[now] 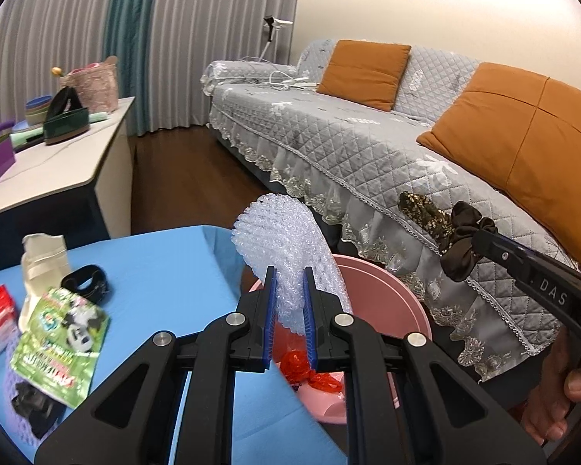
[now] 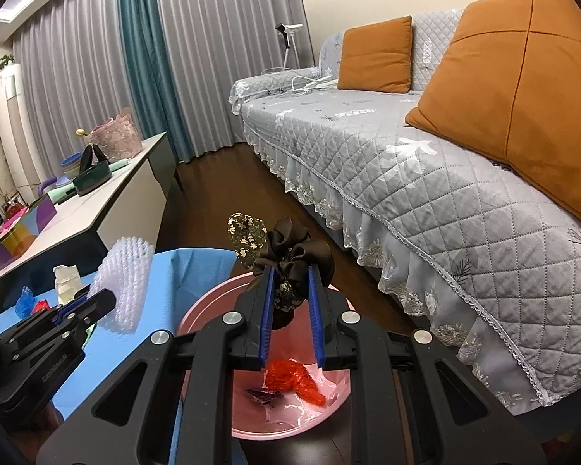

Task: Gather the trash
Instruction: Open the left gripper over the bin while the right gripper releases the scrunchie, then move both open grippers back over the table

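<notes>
Black left gripper (image 1: 289,302) pinches the clear bubble wrap sheet (image 1: 286,240) at twelve o'clock; right gripper (image 2: 290,306) pinches a brown cloth scrunchie (image 2: 290,257), both above the pink plastic basin (image 2: 213,302).

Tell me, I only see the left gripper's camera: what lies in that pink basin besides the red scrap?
Observer: In the pink basin, a small dark wrapper lies beside the red plastic.
Operator: What does the other gripper hold?
Observer: The right gripper is closed on a brown scrunchie with a floral cloth, above the basin.
Operator: Anything on the blue table I miss?
Observer: A crumpled blue plastic piece sits at the far edge of the blue table.
</notes>
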`<act>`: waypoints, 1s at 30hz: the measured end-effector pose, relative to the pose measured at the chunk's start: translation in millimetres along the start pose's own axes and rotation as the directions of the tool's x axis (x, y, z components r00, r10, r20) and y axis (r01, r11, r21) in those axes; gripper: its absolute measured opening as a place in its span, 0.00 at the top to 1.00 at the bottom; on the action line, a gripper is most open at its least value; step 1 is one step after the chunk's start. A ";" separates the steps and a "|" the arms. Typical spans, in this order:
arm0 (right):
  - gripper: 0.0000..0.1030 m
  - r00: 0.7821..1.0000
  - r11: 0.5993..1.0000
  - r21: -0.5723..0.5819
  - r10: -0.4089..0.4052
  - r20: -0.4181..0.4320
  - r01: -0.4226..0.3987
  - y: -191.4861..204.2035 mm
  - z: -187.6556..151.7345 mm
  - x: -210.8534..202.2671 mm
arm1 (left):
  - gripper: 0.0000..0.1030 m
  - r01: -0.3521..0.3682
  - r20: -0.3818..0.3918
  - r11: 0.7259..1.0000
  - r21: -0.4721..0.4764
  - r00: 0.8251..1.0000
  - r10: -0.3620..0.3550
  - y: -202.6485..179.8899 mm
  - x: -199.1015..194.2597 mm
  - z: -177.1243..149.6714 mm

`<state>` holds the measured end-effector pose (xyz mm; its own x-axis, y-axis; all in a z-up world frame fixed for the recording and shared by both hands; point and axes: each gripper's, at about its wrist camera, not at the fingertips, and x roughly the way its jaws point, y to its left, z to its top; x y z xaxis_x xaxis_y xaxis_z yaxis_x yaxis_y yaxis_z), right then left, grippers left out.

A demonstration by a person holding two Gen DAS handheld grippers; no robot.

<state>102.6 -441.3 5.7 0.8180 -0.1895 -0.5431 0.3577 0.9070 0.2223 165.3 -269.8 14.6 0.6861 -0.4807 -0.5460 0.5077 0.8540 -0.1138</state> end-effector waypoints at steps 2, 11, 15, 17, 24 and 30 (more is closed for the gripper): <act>0.83 1.000 1.000 -0.001 -0.002 -0.003 0.002 0.2 0.0 2.9 | 0.88 0.003 -0.001 1.000 0.005 1.000 -0.003 -2.3 5.8 1.6; 0.82 1.000 1.000 0.005 -0.002 -0.020 0.002 1.5 0.6 14.6 | 0.87 0.052 -0.056 0.998 0.028 0.997 -0.050 -6.1 36.5 -1.0; 0.63 0.999 1.000 0.019 -0.012 -0.039 0.013 1.4 0.4 19.9 | 0.62 0.087 -0.129 0.996 0.014 0.988 -0.084 -2.1 52.2 -5.3; 0.48 0.999 0.999 0.030 -0.019 -0.038 0.020 0.8 0.7 19.9 | 0.61 0.090 -0.137 0.996 -0.004 0.987 -0.090 2.1 52.1 -7.5; 0.45 1.000 0.999 0.038 -0.001 -0.022 0.002 8.7 3.8 12.7 | 0.61 0.058 -0.120 0.998 -0.035 0.991 -0.062 19.0 25.6 -12.3; 0.45 0.999 0.999 0.018 0.051 0.008 -0.052 31.2 5.0 -3.5 | 0.61 0.008 -0.082 0.998 -0.062 0.997 -0.013 35.1 -18.1 -12.0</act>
<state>113.1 -414.3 18.6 0.8391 -0.1457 -0.5240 0.3229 0.9088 0.2643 164.5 -228.8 10.5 0.6343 -0.4736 -0.6110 0.4794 0.8610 -0.1697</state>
